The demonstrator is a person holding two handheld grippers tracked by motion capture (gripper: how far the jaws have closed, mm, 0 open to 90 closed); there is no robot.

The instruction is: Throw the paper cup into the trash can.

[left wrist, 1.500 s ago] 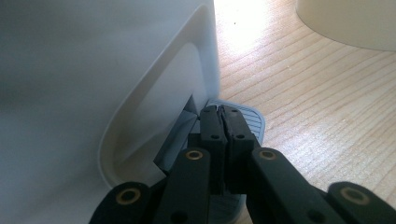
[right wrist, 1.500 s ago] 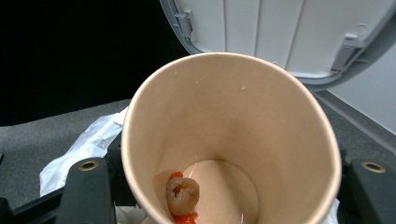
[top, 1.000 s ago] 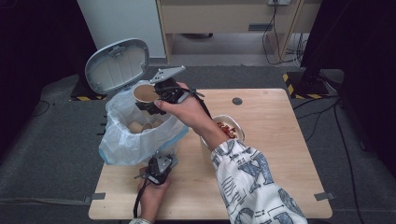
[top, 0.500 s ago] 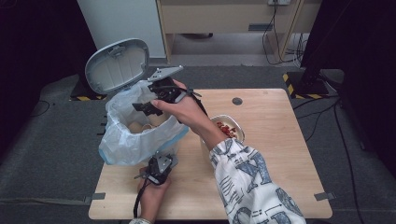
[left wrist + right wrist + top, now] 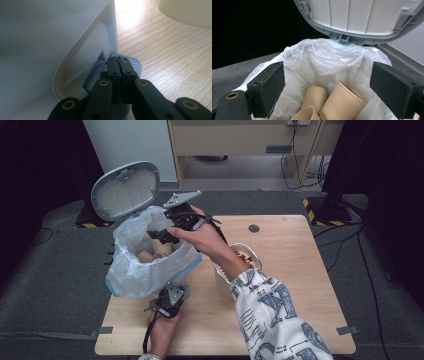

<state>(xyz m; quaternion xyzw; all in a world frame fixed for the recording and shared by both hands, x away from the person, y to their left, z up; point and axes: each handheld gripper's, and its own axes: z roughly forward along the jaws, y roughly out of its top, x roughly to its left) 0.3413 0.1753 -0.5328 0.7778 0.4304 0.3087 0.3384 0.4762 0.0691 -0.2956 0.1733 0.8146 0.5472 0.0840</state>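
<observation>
The right gripper (image 5: 162,236) hangs with jaws wide apart and empty, directly above the open bin bag (image 5: 131,270); paper cups (image 5: 342,101) lie below. The left gripper (image 5: 170,301), jaws closed, presses the pedal (image 5: 130,62).

Right hand-held gripper (image 5: 162,234) raised, jaws wide — left hand-held gripper (image 5: 168,301) low, jaws together.

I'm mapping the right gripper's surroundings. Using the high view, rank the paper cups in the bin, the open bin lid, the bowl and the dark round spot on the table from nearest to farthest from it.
From the right gripper:
1. Paper cups, just below it, inside the bag-lined bin.
2. Open bin lid, behind it to the left.
3. Bowl and dark round spot, both to the right: too close to call.
</observation>
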